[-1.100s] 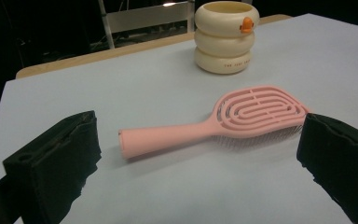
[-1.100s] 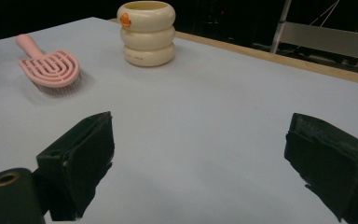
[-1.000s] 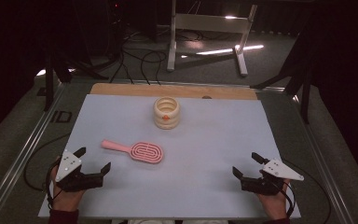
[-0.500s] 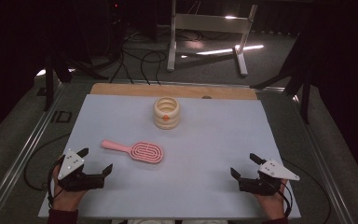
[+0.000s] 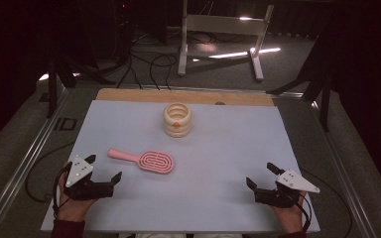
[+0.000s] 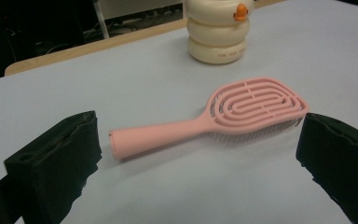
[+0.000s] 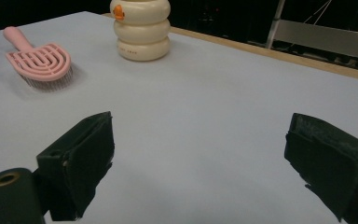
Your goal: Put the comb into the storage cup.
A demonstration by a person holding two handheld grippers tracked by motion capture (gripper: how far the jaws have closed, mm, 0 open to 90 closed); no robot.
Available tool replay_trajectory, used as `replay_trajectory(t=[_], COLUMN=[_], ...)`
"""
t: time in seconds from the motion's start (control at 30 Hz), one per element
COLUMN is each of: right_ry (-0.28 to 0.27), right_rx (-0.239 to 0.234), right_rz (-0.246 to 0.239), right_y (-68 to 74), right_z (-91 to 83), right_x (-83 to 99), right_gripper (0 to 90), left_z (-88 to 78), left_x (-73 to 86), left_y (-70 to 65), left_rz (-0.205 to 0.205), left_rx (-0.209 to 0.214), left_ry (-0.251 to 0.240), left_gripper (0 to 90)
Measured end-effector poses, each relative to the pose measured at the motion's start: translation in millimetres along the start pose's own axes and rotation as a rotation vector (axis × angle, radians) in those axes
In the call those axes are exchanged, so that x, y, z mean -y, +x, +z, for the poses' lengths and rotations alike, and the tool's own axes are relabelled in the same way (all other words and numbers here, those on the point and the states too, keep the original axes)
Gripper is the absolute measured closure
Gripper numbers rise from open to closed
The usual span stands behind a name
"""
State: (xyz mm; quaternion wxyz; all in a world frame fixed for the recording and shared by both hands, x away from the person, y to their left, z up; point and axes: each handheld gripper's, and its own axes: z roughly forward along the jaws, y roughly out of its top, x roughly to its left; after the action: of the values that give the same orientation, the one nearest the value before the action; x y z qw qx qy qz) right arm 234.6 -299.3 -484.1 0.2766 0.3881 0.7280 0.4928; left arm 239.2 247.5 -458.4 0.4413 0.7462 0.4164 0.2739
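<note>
Status at this moment: I have 2 hand-held grippers resting at the near edge of the table [image 5: 129, 124], both empty.

The left gripper [image 5: 100, 171] has its jaws spread wide. Compared with 1 second ago, it has shifted only slightly; it sits near the pink hairbrush [image 5: 144, 159], not touching it. In the left gripper view, the hairbrush [image 6: 214, 119] lies flat between the 2 jaw lines, handle end toward the left jaw, bristles facing down, head toward the right jaw.

The right gripper [image 5: 261, 175] is also spread, pinching nothing. Over the last second it has drifted a little inward and toward the near edge. It stays well apart from the brush.

The cream ringed container [image 5: 177, 119] stands upright toward the far side of the table, apart from the brush, with a small orange figure on its front. Its position is unchanged.

Assessment: the small shifts indicate approach has barely begun. I judge that the left gripper is the one aligned for pickup; the handle is the likely grasp point. The jaws are wide enough, so the next step calls for advancing and lowering, then closing.
</note>
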Motion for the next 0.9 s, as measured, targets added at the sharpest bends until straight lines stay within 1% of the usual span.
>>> replay_trajectory(t=[0.07,0.2,0.3,0.37,0.47,0.67,0.9], right_ry=[-0.001,0.004,0.008,0.011,0.007,0.003,0.006], right_rx=[-0.004,-0.009,-0.005,-0.001,0.001,0.010,0.012], right_rz=[0.001,-0.003,-0.013,-0.020,-0.017,-0.009,-0.007], right_y=[0.2,0.9,1.6,2.0,1.2,-0.9,-0.5], right_z=[0.8,1.7,2.0,1.9,1.1,-0.9,-1.7], right_x=[0.3,0.9,0.9,0.7,0.6,1.1,1.3], right_gripper=[8.1,8.1,8.1,8.1,8.1,8.1,8.1], left_z=[2.2,4.8,6.9,8.6,11.3,18.3,29.3], left_x=[-1.4,-5.4,-9.4,-12.0,-15.3,-20.3,-26.5], left_y=[0.8,0.8,3.4,5.7,8.8,12.2,16.4], left_rz=[0.005,0.017,0.016,0.019,0.020,0.030,0.029], left_rx=[-0.001,0.007,0.012,0.006,-0.001,0.005,0.006], left_ry=[0.012,0.011,0.012,0.014,0.014,0.020,0.039], left_gripper=[0.8,0.8,0.8,0.8,0.8,0.7,0.7])
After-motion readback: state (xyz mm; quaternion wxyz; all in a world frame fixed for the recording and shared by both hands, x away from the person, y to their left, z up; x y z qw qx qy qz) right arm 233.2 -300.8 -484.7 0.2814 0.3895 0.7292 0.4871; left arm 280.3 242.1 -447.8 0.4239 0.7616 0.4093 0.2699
